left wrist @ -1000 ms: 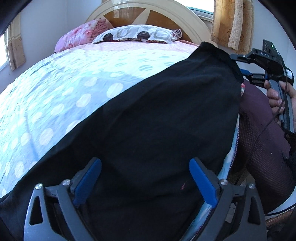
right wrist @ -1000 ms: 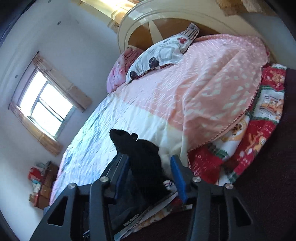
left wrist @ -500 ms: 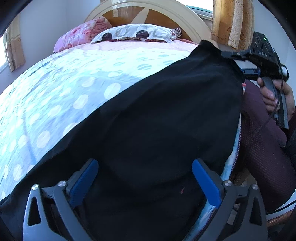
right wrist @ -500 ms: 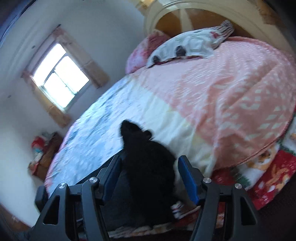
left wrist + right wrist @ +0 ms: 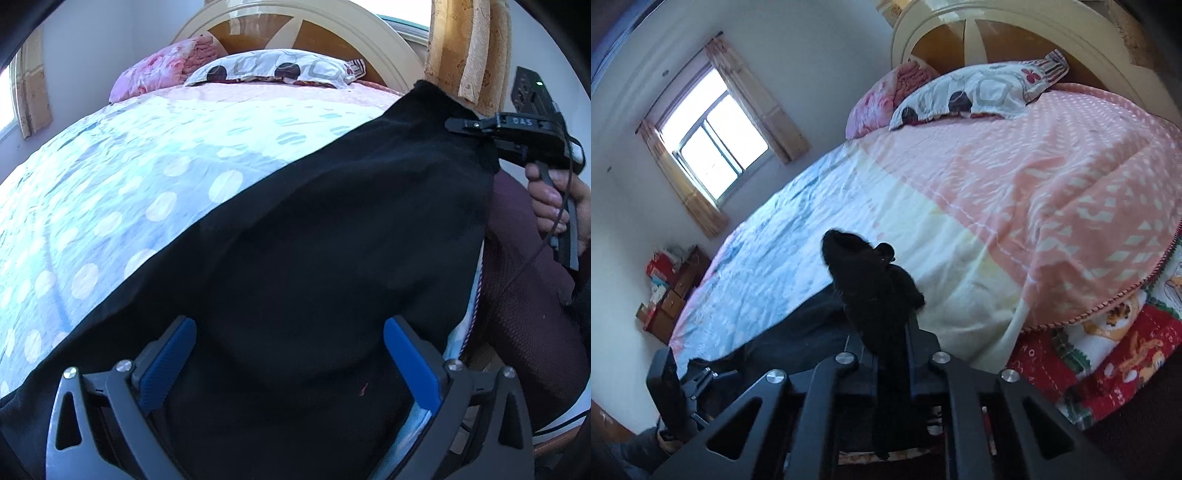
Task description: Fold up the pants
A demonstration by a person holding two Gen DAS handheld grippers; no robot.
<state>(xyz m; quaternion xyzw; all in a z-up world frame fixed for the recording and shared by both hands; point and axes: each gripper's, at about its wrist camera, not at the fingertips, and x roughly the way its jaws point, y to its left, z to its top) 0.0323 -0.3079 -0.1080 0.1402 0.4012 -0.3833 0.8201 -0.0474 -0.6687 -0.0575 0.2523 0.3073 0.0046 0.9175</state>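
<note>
Black pants (image 5: pixel 332 236) lie along the near edge of the bed and fill most of the left wrist view. My left gripper (image 5: pixel 288 354) is open, its blue fingers (image 5: pixel 168 360) spread over the dark cloth. My right gripper (image 5: pixel 890 332) is shut on a bunched end of the pants (image 5: pixel 871 280), which sticks up between its jaws. It also shows in the left wrist view (image 5: pixel 458 125), pinching the far corner of the pants at the upper right.
The bed has a blue dotted sheet (image 5: pixel 110 184), a pink blanket (image 5: pixel 1052 177) and pillows (image 5: pixel 273 70) by a cream headboard (image 5: pixel 979 33). A dark red chair (image 5: pixel 528 295) stands at the right of the bed. A window (image 5: pixel 713 129) and low drawers (image 5: pixel 672 291) are across the room.
My right gripper has closed on the end of the pants and lifted it a little. My left gripper has stayed open over the cloth.
</note>
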